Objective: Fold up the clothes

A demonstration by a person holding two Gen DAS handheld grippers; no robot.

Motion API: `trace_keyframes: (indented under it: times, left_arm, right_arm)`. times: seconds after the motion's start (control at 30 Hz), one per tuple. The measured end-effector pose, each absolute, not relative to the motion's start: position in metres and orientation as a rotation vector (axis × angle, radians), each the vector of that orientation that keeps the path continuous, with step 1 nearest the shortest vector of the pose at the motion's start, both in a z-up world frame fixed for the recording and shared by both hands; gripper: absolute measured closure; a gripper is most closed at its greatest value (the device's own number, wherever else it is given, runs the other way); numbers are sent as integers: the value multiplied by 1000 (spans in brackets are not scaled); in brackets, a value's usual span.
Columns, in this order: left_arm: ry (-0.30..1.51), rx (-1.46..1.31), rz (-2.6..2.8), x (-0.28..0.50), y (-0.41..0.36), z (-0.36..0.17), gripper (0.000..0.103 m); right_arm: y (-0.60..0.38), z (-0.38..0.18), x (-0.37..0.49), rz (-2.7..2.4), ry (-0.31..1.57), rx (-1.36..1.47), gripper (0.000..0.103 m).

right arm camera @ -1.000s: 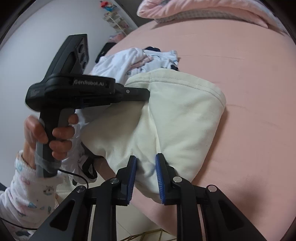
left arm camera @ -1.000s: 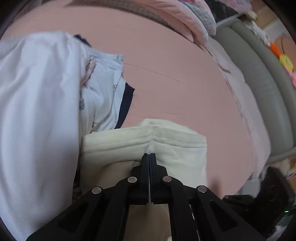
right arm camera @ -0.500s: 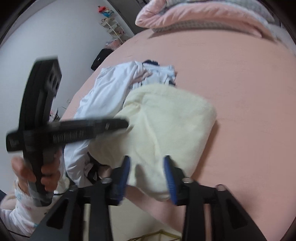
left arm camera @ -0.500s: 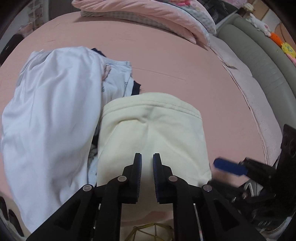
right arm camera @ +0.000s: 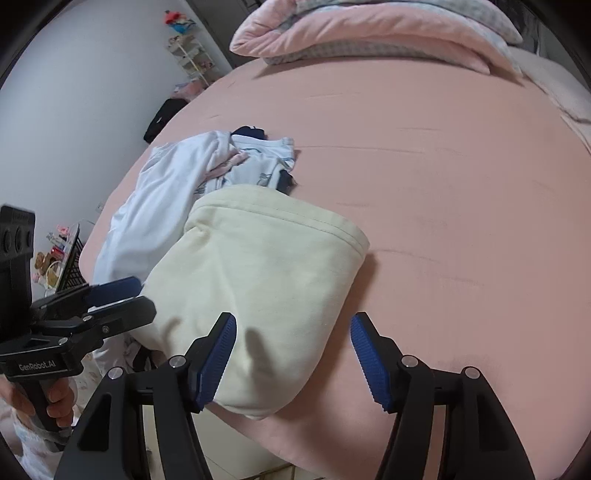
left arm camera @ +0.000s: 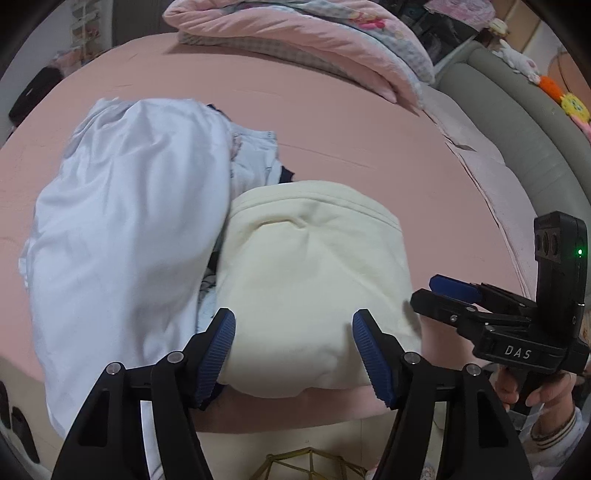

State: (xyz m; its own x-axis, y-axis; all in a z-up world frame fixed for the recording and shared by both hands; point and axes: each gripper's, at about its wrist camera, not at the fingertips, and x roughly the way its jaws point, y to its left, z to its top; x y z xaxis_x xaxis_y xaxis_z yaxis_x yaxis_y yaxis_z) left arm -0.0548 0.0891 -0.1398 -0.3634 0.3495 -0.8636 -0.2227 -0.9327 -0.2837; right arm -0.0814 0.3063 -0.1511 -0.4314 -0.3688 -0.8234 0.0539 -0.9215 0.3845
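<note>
Both claws stand wide apart and hold nothing. The left claw (left arm camera: pixel 293 347) has just been opening; its blue ribbed pads (left arm camera: pixel 218 354) flank the near edge of the folded cream garment (left arm camera: pixel 310 280) without pressing on it, and the cloth lies flat between them on the pink bed (left arm camera: pixel 351 122). The right claw (right arm camera: pixel 291 350) has likewise just been opening, and its pads (right arm camera: pixel 216 360) sit either side of the same garment's near right corner, clear of the fabric. In the right wrist view the cream garment (right arm camera: pixel 258 280) lies close to the bed's near edge, folded into a compact block with its stitched hem turned toward the far side. Just beside it, on its left, lies a loose pile of white clothes (left arm camera: pixel 122 236) with a patterned pale piece (left arm camera: pixel 255 158) and a dark navy edge showing at the far end; the white cloth touches the cream one. A hand (right arm camera: pixel 55 402) grips the handle of the left claw. Folded pink bedding (right arm camera: pixel 369 33) rests at the far side of the bed.
</note>
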Motion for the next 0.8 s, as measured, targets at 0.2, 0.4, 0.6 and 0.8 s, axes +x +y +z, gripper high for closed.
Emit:
trace_keyframes:
  times: [0.2,0.4,0.6,0.8]
  left_arm:
    - [-335,-1612,2275,-64,72,-165,33]
    - [-494,-1631,2230,-63,57,-179,33]
    - [-717,-1683,2158,-69,44,-177,33]
    - [-947,-1714,2166,-47,33,-168,30]
  right_arm:
    - [319,-164,-90,-2357,-604,1546,35]
    - [329,-183,-97,-2252,-814,1565,34]
    - [333,-220,-105,-2028,-1113,1578,27]
    - [327,-239,-105,-1989,-1194,1537,23]
